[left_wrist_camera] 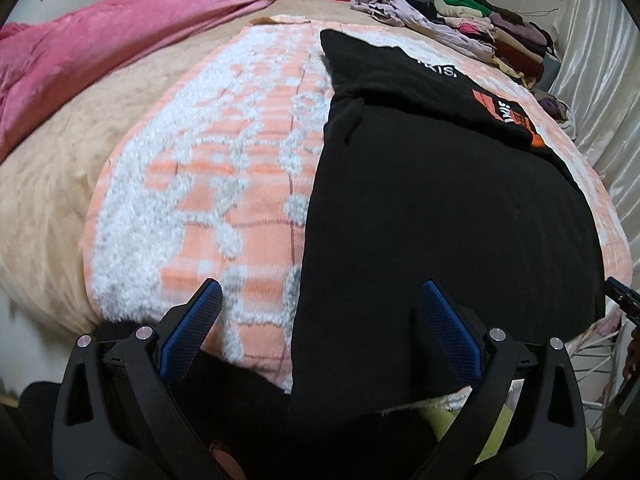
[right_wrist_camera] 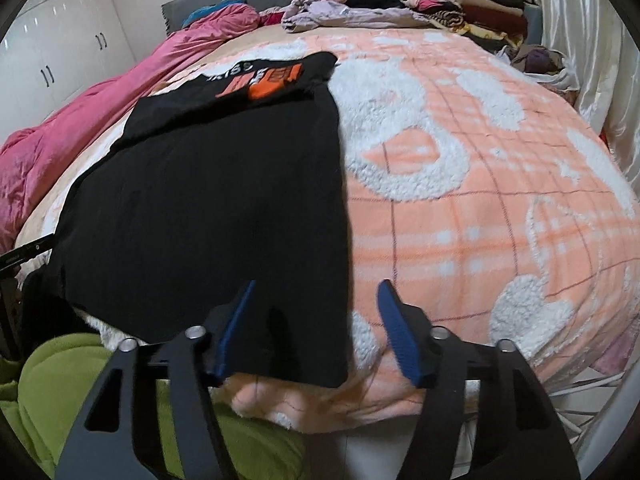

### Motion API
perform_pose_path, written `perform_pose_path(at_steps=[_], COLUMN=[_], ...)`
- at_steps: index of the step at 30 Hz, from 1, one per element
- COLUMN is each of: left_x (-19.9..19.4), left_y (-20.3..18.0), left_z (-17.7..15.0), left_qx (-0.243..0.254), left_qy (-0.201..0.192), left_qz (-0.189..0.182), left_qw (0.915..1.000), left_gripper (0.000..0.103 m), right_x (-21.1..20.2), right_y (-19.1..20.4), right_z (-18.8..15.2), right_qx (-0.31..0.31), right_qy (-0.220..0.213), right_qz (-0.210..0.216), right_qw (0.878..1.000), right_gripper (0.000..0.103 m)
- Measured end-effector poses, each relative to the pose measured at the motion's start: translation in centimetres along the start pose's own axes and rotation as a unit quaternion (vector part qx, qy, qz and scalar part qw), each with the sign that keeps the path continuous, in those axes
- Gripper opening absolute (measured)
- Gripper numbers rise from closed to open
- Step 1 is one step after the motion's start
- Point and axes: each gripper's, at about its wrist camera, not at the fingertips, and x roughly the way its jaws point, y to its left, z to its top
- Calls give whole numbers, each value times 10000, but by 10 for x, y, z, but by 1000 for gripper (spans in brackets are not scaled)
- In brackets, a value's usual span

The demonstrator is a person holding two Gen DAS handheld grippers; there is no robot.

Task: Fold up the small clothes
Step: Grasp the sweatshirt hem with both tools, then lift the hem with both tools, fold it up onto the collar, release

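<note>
One black garment is laid flat on one peach-and-white blanket, between two grippers.
Left gripper: jaws wide apart, nothing held. Right gripper: jaws partly open, straddling the garment's near right corner; orange print is seen at its far end.

Open peach blanket right of the right gripper and left of the left gripper; black garment between; clothes pile blocking far ahead.
</note>
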Motion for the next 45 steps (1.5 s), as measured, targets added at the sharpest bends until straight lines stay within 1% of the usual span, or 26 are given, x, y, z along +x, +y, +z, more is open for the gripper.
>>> perform_pose_path(at_steps=[2, 4, 5, 6, 7, 8, 9, 10, 11, 13, 16, 17, 18, 19, 21, 24, 25, 26, 27, 28, 29, 31, 33, 38, 43, 45], left_x=[2, 4, 5, 5, 5, 5, 5, 4, 3, 2, 0, 0, 2, 3, 5, 8, 8, 7, 4, 3, 1, -4, -10, -25, -39, -41], left_y=[3, 6, 6, 6, 6, 5, 5, 5, 5, 4, 3, 3, 4, 4, 3, -1, -2, -2, 0, 2, 3, 3, 5, 12, 15, 14], left_z=[-4, -8, -9, -11, -12, -12, -13, -13, -14, -14, -17, -17, -17, -18, -19, -19, -19, -19, -18, -17, -16, -14, -9, 9, 35, 47], left_qx=[-61, -122, -137, -134, -124, -110, -98, -92, -91, -48, 15, -1, -19, -30, -16, 35, 37, 30, -10, -68, -142, -167, -228, -565, -713, -714], left_qy=[66, 142, 171, 197, 204, 212, 218, 212, 217, 205, 211, 221, 253, 274, 307, 310, 293, 271, 230, 214, 212, 183, 125, -63, -347, -430], left_qz=[-46, -117, -146, -154, -152, -151, -136, -146, -184, -151, -177, -208, -260, -289, -331, -267, -230, -186, -192, -323, -439, -520, -645, -1089, -1217, -1209], left_qw=[9999, 9998, 9997, 9996, 9996, 9996, 9996, 9996, 9996, 9997, 9996, 9995, 9993, 9992, 9990, 9992, 9993, 9995, 9996, 9992, 9987, 9983, 9976, 9924, 9894, 9892], left_gripper=[86, 77, 75, 69, 62, 59, 54, 46, 44, 38, 38, 38, 41, 45, 50, 51, 46, 41, 27, 4, 4, 4, 4, 4, 4, 4], right_x=[3, 8, 10, 10, 10, 9, 8, 7, 6, 4, 4, 5, 5, 7, 8, 12, 12, 12, 11, 9, 6, 2, -8, -31, -41, -41], right_y=[-2, -4, -5, -6, -6, -7, -9, -10, -11, -13, -14, -13, -13, -13, -13, -16, -16, -15, -15, -16, -17, -20, -24, -29, -28, -29], right_z=[-3, -5, -7, -7, -8, -8, -8, -9, -9, -10, -11, -12, -12, -13, -13, -13, -13, -12, -12, -11, -9, -7, -1, 23, 57, 74], right_qx=[37, 107, 131, 136, 137, 148, 175, 196, 200, 218, 227, 190, 166, 165, 171, 217, 211, 201, 193, 191, 219, 281, 386, 485, 439, 488], right_qy=[48, 104, 102, 80, 60, 48, 43, 36, 38, 27, 45, 53, 61, 77, 87, 102, 99, 87, 73, 62, 39, -8, -148, -655, -1083, -1208], right_qz=[74, 155, 168, 171, 183, 264, 323, 369, 434, 491, 540, 568, 553, 549, 563, 624, 632, 627, 667, 724, 793, 920, 1113, 1436, 1401, 1395], right_qw=[10000, 9998, 9997, 9997, 9997, 9995, 9993, 9991, 9988, 9986, 9983, 9982, 9983, 9983, 9982, 9978, 9977, 9978, 9976, 9972, 9966, 9954, 9929, 9863, 9832, 9816], right_gripper=[55, 46, 44, 42, 35, 26, 23, 19, 16, 15, 15, 17, 18, 18, 18, 18, 18, 14, 10, 8, 8, 8, 7, 7, 7, 7])
